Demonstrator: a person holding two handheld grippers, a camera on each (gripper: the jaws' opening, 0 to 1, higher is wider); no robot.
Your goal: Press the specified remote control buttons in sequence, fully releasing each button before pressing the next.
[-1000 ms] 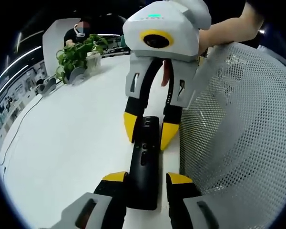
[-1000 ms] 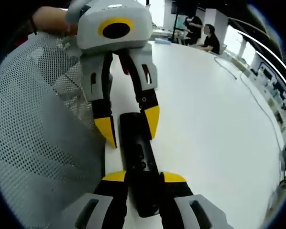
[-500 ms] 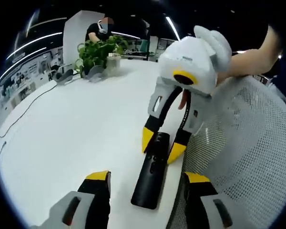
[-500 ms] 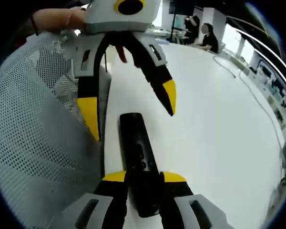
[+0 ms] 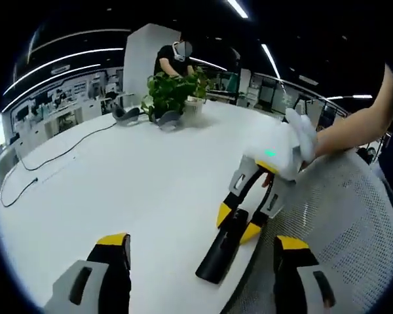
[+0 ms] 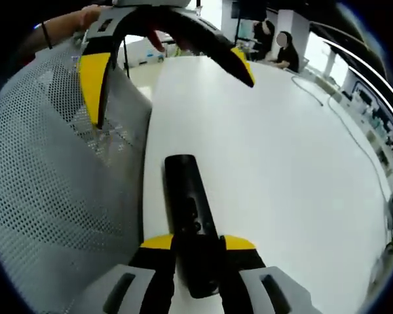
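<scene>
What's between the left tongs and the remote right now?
Only bare white table, as the left gripper view shows: the left tongs hang open, clear of the black remote, whose far end the right tongs clamp.

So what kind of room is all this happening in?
Probably an open-plan office or lab: a long white table with a potted plant and cables, a mesh chair beside it, people sitting further back, and strip lights overhead.
</scene>
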